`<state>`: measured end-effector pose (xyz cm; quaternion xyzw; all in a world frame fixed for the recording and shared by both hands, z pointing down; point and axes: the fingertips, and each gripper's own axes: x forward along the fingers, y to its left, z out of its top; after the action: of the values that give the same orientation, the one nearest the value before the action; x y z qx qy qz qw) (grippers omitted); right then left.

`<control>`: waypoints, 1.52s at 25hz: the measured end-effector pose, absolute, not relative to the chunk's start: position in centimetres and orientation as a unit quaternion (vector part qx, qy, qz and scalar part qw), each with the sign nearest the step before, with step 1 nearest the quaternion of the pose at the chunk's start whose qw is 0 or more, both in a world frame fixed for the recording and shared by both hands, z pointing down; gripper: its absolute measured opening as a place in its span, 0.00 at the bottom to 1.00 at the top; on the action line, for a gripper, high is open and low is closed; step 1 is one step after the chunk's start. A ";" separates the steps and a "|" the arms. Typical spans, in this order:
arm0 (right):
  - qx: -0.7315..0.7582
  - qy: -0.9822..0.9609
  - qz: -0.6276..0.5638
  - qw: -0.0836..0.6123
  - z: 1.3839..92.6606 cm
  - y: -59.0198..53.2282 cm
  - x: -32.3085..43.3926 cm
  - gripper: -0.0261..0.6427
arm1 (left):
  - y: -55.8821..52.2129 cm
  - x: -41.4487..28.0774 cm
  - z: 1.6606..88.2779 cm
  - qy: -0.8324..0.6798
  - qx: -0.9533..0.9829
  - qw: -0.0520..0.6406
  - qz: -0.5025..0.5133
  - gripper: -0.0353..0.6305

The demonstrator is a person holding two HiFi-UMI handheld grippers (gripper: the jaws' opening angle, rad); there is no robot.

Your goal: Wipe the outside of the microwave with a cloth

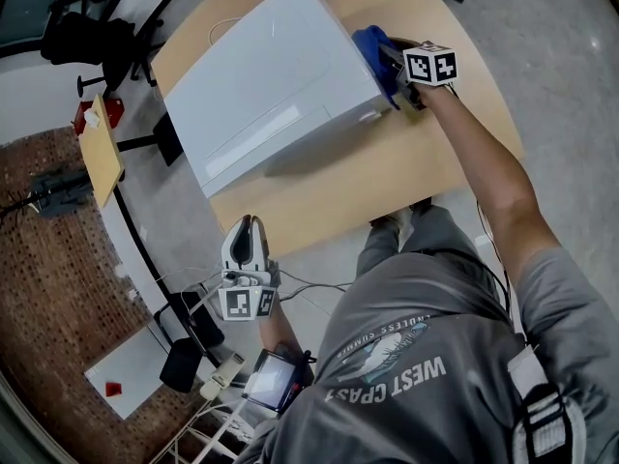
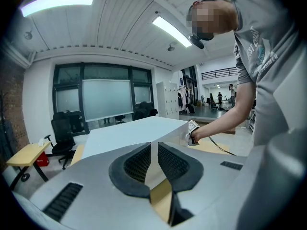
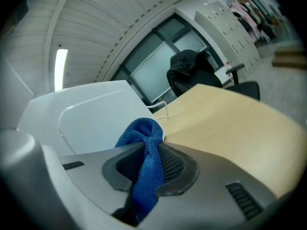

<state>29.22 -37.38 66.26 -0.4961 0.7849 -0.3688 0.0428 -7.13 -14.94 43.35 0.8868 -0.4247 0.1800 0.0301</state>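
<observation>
While the right gripper (image 1: 395, 73) clamps the blue cloth (image 1: 372, 44) between its jaws at the right-hand end of the white microwave (image 1: 271, 95), which stands on the wooden table (image 1: 387, 177), the left gripper (image 1: 247, 230) hangs off the table's near edge, jaws closed together on nothing.

An open office or lab: a black swivel chair (image 2: 62, 135) and glass-walled room (image 2: 105, 104) beyond the left tongs (image 2: 154, 150), ceiling strip lights (image 2: 57, 3), white lockers (image 2: 165, 99), wooden bench (image 1: 455, 153).
</observation>
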 end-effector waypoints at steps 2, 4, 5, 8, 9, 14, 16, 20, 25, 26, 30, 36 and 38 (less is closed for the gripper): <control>-0.502 0.806 -0.313 0.009 63.6 -37.6 29.5 0.15 | -14.9 -7.2 43.2 -0.425 0.888 0.029 0.175 0.15; -0.505 0.826 -0.251 -0.016 60.0 -37.8 29.7 0.15 | -15.0 -7.2 43.0 -0.426 0.888 0.027 0.169 0.15; -0.507 0.833 -0.219 -0.025 58.0 -37.8 29.7 0.15 | -15.0 -7.3 43.0 -0.427 0.889 0.026 0.165 0.15; -0.508 0.851 -0.126 -0.039 51.5 -37.8 29.2 0.15 | -15.2 -7.6 42.8 -0.428 0.890 0.023 0.155 0.15; -0.506 0.856 -0.098 -0.042 49.4 -37.7 28.9 0.15 | -15.2 -7.7 42.8 -0.428 0.891 0.022 0.152 0.15; -0.483 0.872 0.006 -0.078 41.4 -37.2 25.8 0.15 | -15.4 -8.2 42.6 -0.429 0.893 0.020 0.133 0.15; -0.477 0.873 0.026 -0.102 40.1 -37.2 24.6 0.15 | -15.5 -8.6 42.5 -0.429 0.895 0.019 0.124 0.15; -0.472 0.868 0.019 -0.153 40.3 -37.2 22.6 0.15 | -15.3 -9.8 41.7 -0.428 0.896 0.020 0.114 0.15; -0.440 0.861 -0.001 -0.255 42.7 -37.3 20.0 0.15 | -15.6 -11.7 40.9 -0.430 0.897 0.018 0.101 0.15; -0.434 0.860 -0.006 -0.268 43.1 -37.2 19.4 0.15 | -15.7 -12.2 40.9 -0.432 0.896 0.019 0.100 0.15; -0.432 0.857 -0.032 -0.278 43.5 -37.4 17.2 0.15 | -16.0 -14.3 40.8 -0.439 0.894 0.020 0.092 0.15; -0.439 0.850 -0.042 -0.290 43.1 -38.1 14.4 0.15 | -16.3 -17.2 40.4 -0.445 0.891 0.024 0.082 0.15; -0.432 0.851 -0.044 -0.295 43.2 -38.1 13.1 0.15 | -16.4 -18.0 40.4 -0.447 0.891 0.024 0.080 0.15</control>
<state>13.07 -38.11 43.19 -0.4323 0.8511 -0.0438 -0.2947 -18.02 -16.36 40.44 0.8907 -0.4470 0.0799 0.0241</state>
